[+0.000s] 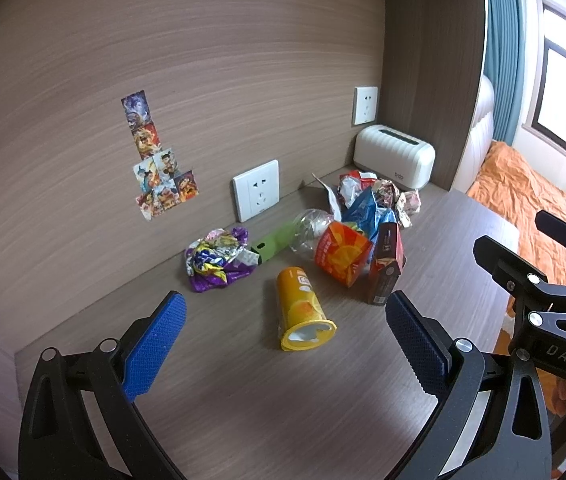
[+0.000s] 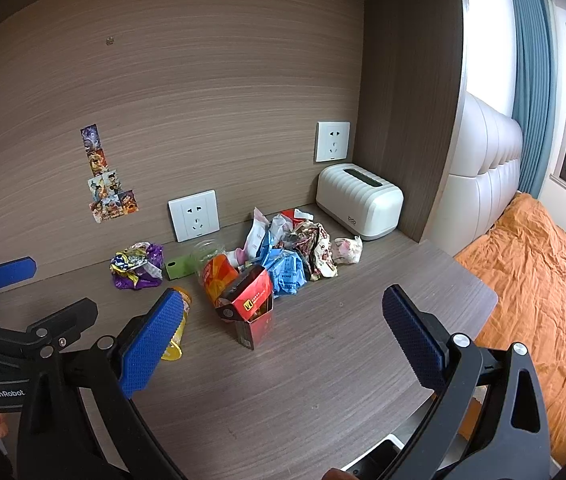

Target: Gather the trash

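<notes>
Trash lies on the wooden desk point(image 1: 267, 412) near the back wall. A yellow chip can point(image 1: 301, 310) rests on its side just beyond my open left gripper point(image 1: 285, 312), mouth toward me. Behind it are a purple crumpled wrapper point(image 1: 219, 260), a green tube point(image 1: 273, 245), a clear plastic bottle point(image 1: 311, 232), an orange box point(image 1: 341, 254) and a dark red carton point(image 1: 385, 264). In the right wrist view my open right gripper point(image 2: 283, 312) hangs over the desk in front of the red carton point(image 2: 251, 306). Blue and patterned wrappers point(image 2: 289, 268) are piled behind. Both grippers hold nothing.
A white tissue box point(image 2: 359, 204) stands in the back right corner. Two wall sockets point(image 2: 194, 215) and stickers point(image 2: 109, 192) are on the back panel. The desk's right edge drops to a bed with an orange cover point(image 2: 543, 280). The left gripper point(image 2: 7, 276) shows at left.
</notes>
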